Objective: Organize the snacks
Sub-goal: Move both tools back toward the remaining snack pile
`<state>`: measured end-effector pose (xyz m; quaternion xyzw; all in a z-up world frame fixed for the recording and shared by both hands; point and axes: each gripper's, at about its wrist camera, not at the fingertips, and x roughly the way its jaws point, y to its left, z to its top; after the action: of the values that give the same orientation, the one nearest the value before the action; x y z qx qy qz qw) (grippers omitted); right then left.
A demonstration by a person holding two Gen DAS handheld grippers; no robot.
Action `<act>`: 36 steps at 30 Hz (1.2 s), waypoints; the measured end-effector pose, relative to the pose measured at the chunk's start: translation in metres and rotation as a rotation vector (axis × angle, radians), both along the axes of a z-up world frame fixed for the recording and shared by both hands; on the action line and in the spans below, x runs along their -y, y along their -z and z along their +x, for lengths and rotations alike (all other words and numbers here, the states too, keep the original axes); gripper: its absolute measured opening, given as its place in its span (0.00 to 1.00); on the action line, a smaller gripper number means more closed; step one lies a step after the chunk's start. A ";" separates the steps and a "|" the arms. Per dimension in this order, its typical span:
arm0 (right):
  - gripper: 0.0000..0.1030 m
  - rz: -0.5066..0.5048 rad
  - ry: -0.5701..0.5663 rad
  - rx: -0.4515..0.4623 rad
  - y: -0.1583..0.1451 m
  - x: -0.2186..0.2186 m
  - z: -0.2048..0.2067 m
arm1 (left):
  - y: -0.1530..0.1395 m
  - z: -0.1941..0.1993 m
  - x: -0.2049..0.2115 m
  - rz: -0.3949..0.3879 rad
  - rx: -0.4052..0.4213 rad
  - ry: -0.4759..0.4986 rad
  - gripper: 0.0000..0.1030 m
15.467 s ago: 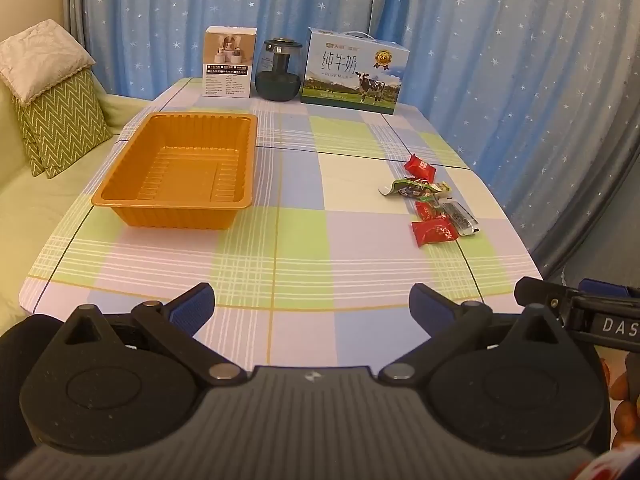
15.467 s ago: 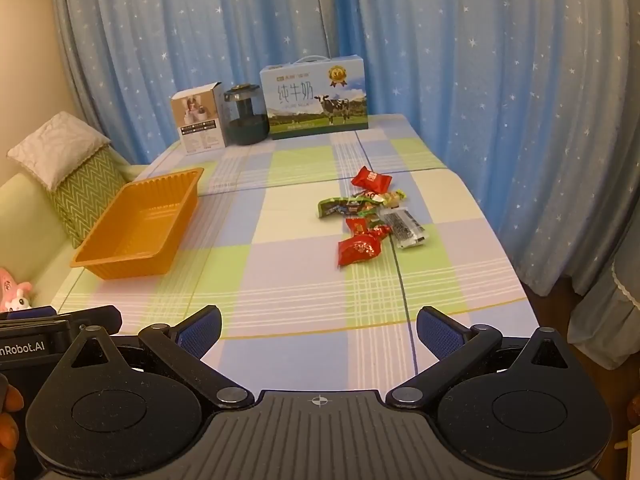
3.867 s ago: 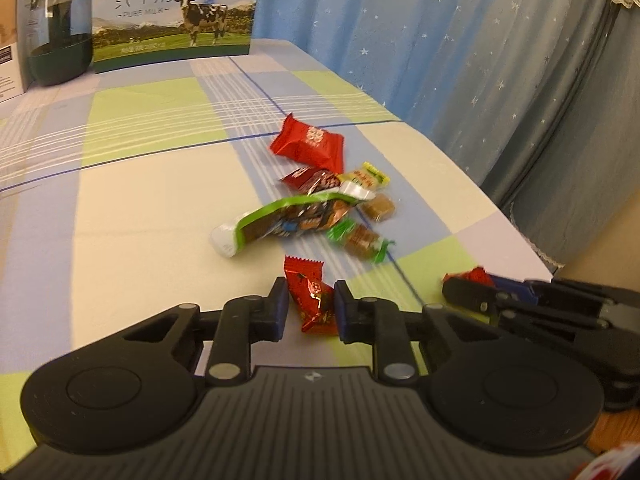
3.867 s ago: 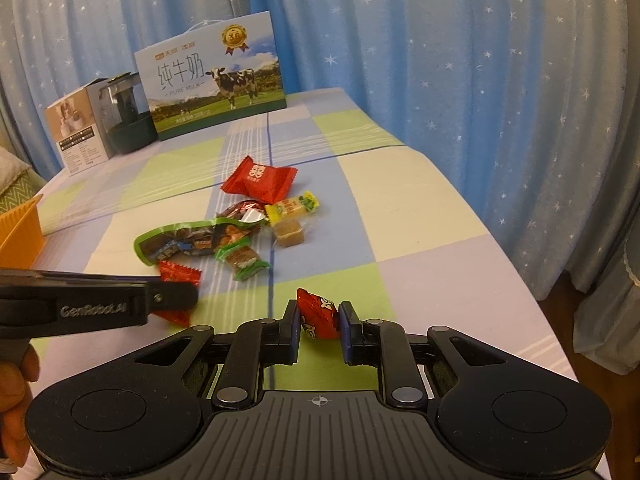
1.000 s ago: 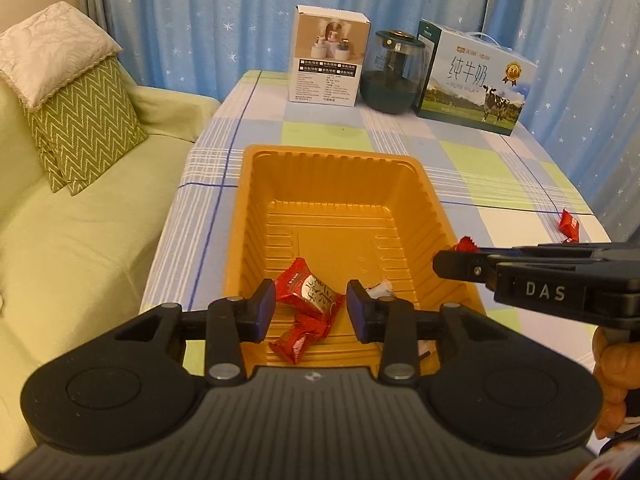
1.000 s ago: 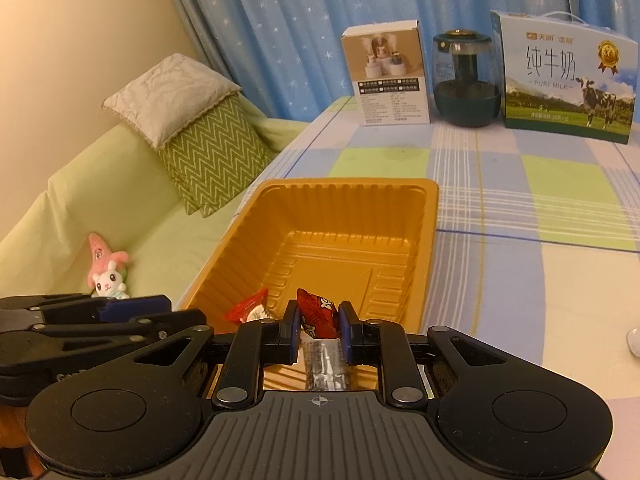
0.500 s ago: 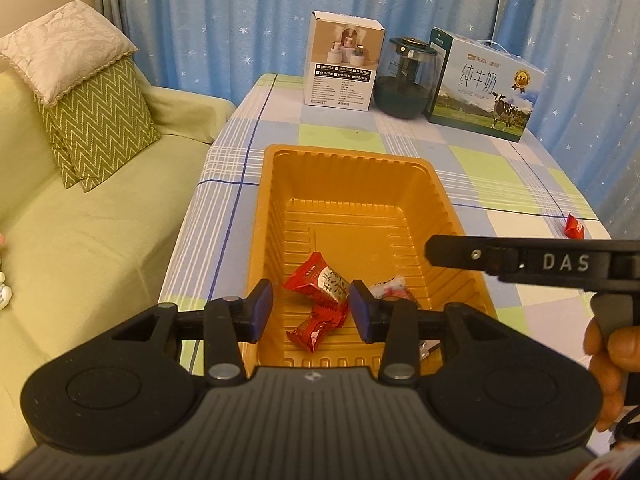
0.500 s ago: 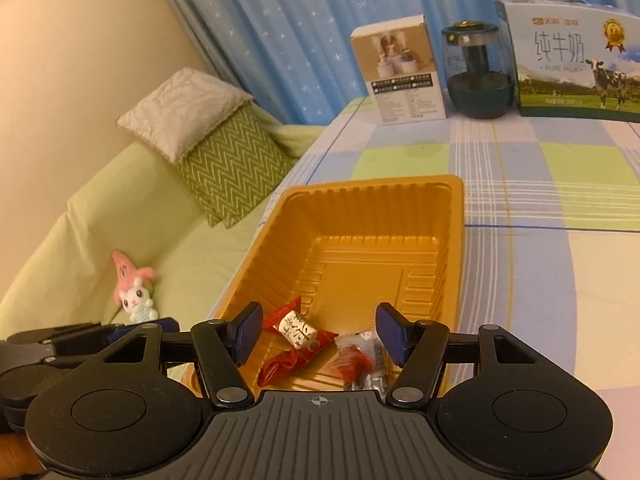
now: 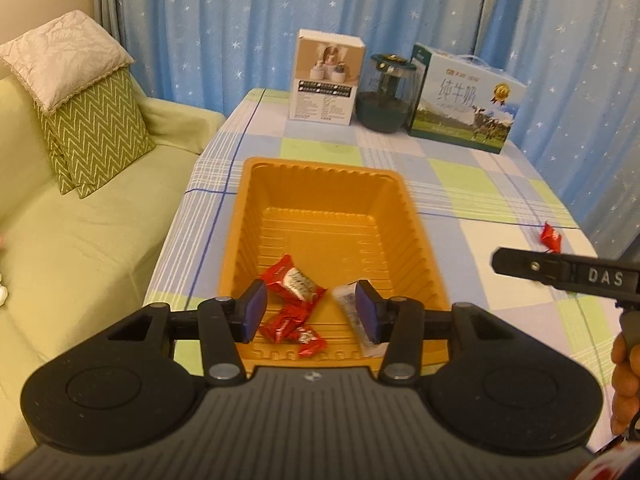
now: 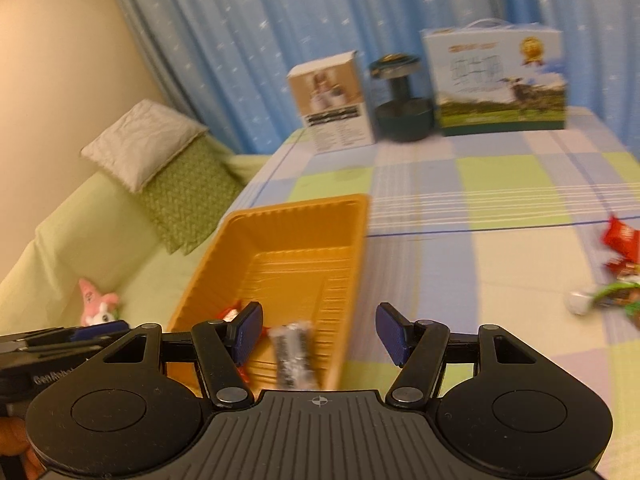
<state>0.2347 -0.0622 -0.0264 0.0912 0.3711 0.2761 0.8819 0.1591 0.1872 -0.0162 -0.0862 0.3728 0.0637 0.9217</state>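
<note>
An orange plastic tray [image 9: 332,196] sits on the checked tablecloth. Several snacks lie at its near end: red packets [image 9: 292,282] and a clear-wrapped dark bar [image 9: 350,308]. My left gripper [image 9: 310,312] hovers over that end, its jaws opening with nothing pressed between the pads. The right gripper [image 10: 320,336] is open and empty, above the tray's right rim [image 10: 352,264], and shows as a black arm [image 9: 560,274] in the left wrist view. More snacks [image 10: 620,276] remain on the table at the far right, among them a red packet [image 9: 551,236].
A white box [image 9: 326,80], a dark glass jar [image 9: 386,96] and a milk carton box [image 9: 466,100] line the table's far edge before blue curtains. A green sofa [image 9: 80,248] with cushions [image 9: 86,120] adjoins the table's left side; a pink plush toy [image 10: 98,304] lies on it.
Both grippers let their red packets fall into the tray and opened. The right gripper has swung away to the right; the left has lifted a little.
</note>
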 end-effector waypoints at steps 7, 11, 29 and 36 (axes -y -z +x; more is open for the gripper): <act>0.61 -0.064 0.111 0.068 -0.008 0.062 -0.032 | -0.014 -0.008 0.041 -0.021 0.040 0.037 0.52; 0.61 -0.081 0.193 0.074 -0.008 0.103 -0.045 | -0.017 -0.012 0.072 -0.049 0.063 0.074 0.57; 0.61 -0.155 0.392 0.062 0.008 0.223 -0.050 | 0.004 0.033 0.201 -0.020 0.042 0.350 0.62; 0.61 -0.198 0.353 0.059 0.028 0.235 -0.030 | 0.026 0.065 0.230 0.034 0.034 0.468 0.62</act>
<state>0.2050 -0.2969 -0.0546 0.0594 0.3486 0.0820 0.9318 0.2241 -0.0426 -0.0425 0.0171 0.3661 -0.1468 0.9188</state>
